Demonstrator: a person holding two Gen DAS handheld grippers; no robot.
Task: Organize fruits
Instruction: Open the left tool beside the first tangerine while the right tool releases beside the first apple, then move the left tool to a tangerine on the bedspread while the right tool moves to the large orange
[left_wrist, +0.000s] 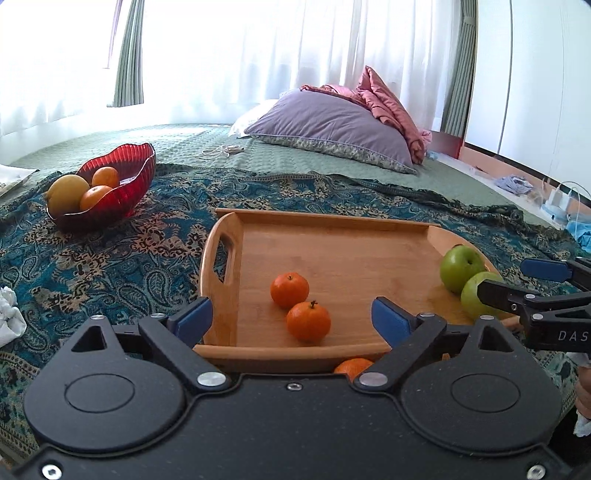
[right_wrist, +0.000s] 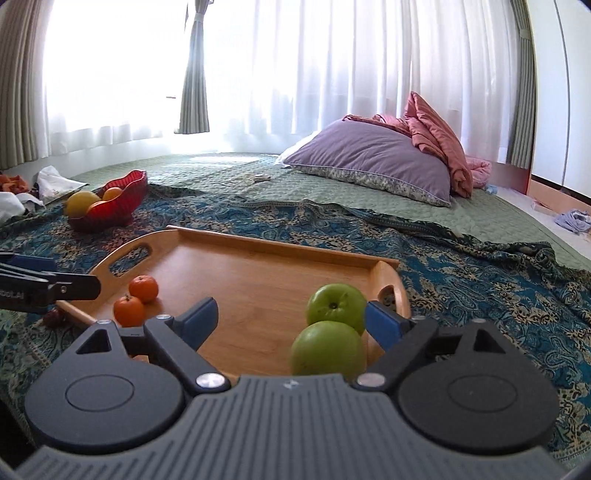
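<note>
Risk first: we judge rolling to be the main hazard. The wooden tray (left_wrist: 332, 254) sits on a soft, patterned bedspread (left_wrist: 110, 258) on the bed, so any press on its rim could tilt it and send fruit sliding. Two tangerines (left_wrist: 299, 304) touch each other near the tray's left handle; two green apples (right_wrist: 332, 332) touch each other near its right handle. Nudging one of a pair would likely shift its neighbour.

Left claw (left_wrist: 291, 319) stands wide, empty, at the tray's near edge, the tangerines just ahead of it. Right claw (right_wrist: 290, 321) stands wide, nothing pressed, the nearer apple partly between its fingers.

Another orange fruit (left_wrist: 352, 366) lies just outside the tray's near wall, mostly hidden. Red bowl (left_wrist: 107, 192), holding more fruit, stands well apart beyond the tray's left handle. Pillow (left_wrist: 332, 129) lies far behind the tray.
</note>
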